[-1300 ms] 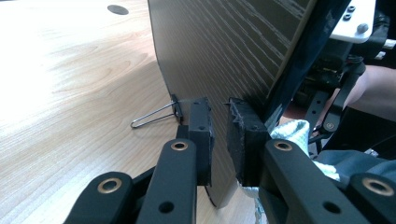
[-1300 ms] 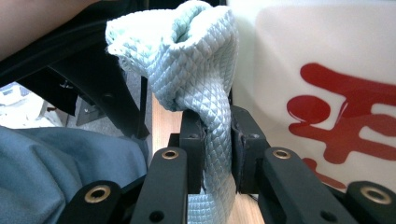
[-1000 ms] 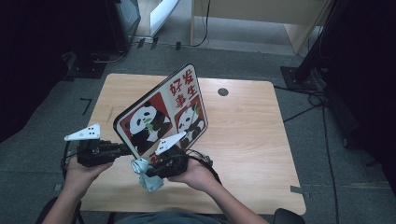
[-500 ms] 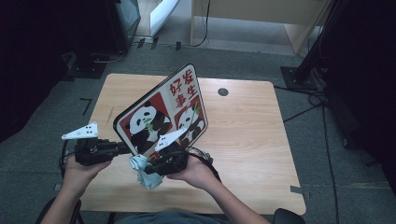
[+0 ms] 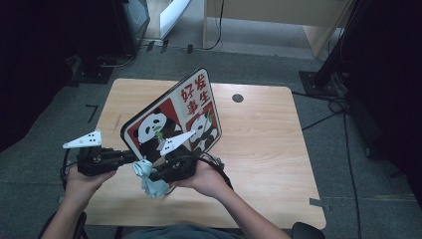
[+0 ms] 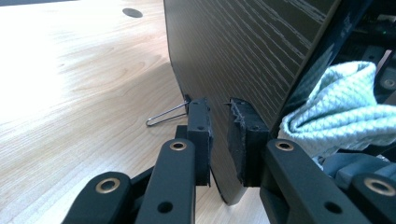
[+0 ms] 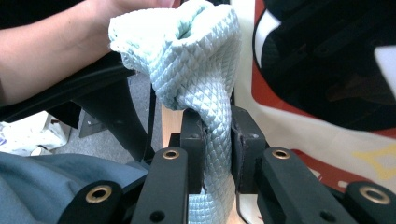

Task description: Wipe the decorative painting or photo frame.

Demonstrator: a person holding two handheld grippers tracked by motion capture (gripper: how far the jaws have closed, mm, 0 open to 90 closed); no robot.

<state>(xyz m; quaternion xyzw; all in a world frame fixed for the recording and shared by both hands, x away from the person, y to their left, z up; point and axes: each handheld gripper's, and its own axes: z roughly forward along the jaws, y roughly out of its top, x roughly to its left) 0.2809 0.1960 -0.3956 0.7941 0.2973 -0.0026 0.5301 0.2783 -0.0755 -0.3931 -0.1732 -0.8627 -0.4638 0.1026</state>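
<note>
A board with a panda picture (image 5: 174,119) stands tilted on the wooden table (image 5: 268,149). My left gripper (image 5: 130,157) is shut on its lower left edge. In the left gripper view the thin edge runs between the pads (image 6: 245,135), and the board's dark wood-grain back (image 6: 243,51) rises behind them. My right gripper (image 5: 149,174) is shut on a pale green quilted cloth (image 5: 149,181) at the board's lower front. In the right gripper view the cloth (image 7: 191,56) bulges above the jaws beside the picture side (image 7: 317,70).
A wire prop (image 6: 166,116) sticks out from the board's back onto the table. A round cable hole (image 5: 238,98) lies at the far edge. Around the table is grey floor with cables (image 5: 328,107) and dark stands.
My right gripper has risen a little with the cloth along the board's lower front. The left gripper and the board have stayed put.
</note>
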